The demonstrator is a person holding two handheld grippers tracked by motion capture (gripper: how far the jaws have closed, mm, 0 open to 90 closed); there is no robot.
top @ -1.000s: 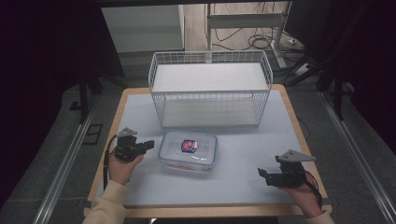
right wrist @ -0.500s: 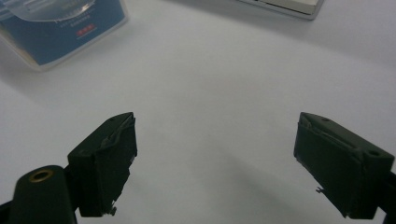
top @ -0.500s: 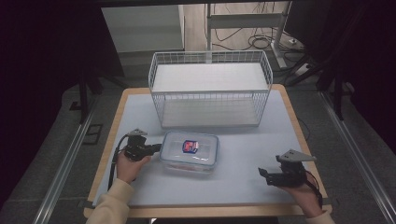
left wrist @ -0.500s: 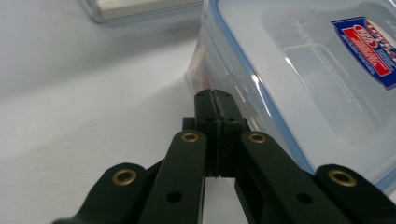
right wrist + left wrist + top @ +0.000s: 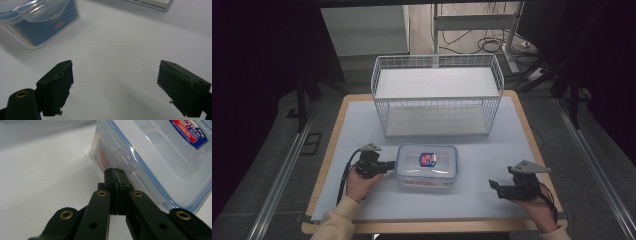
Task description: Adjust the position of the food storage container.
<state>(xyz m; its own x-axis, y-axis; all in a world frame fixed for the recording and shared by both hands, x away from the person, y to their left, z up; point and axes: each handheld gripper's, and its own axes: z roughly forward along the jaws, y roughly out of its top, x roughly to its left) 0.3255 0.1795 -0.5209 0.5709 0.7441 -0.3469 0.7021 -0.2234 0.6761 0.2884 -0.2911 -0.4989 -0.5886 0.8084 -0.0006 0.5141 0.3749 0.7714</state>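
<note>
High view, from left to right: the person's left hand (image 5: pixel 358 184) came in from the bottom edge in a pale sleeve and held the left gripper (image 5: pixel 388 165) low over the tabletop (image 5: pixel 472 195), pointed toward the clear plastic container (image 5: pixel 427 166). Its tips sat right at the container's left end wall; whether they actually touched it could not be told from above. In the left gripper view the two black jaws were clenched flat against each other with nothing between them, and their tips lay against or just short of the latch flap on the container's side, below the blue-edged lid (image 5: pixel 160 152). The container stood upright near the middle of the tabletop, lid on, a red and blue label (image 5: pixel 427 159) on top. Behind it, well apart, stood a white wire basket (image 5: pixel 437 100). Farther right, the right hand (image 5: pixel 539 207) held the right gripper (image 5: pixel 492 184) near the front edge, well apart from the container. In the right gripper view its jaws stood wide and released, bare tabletop between them.
</note>
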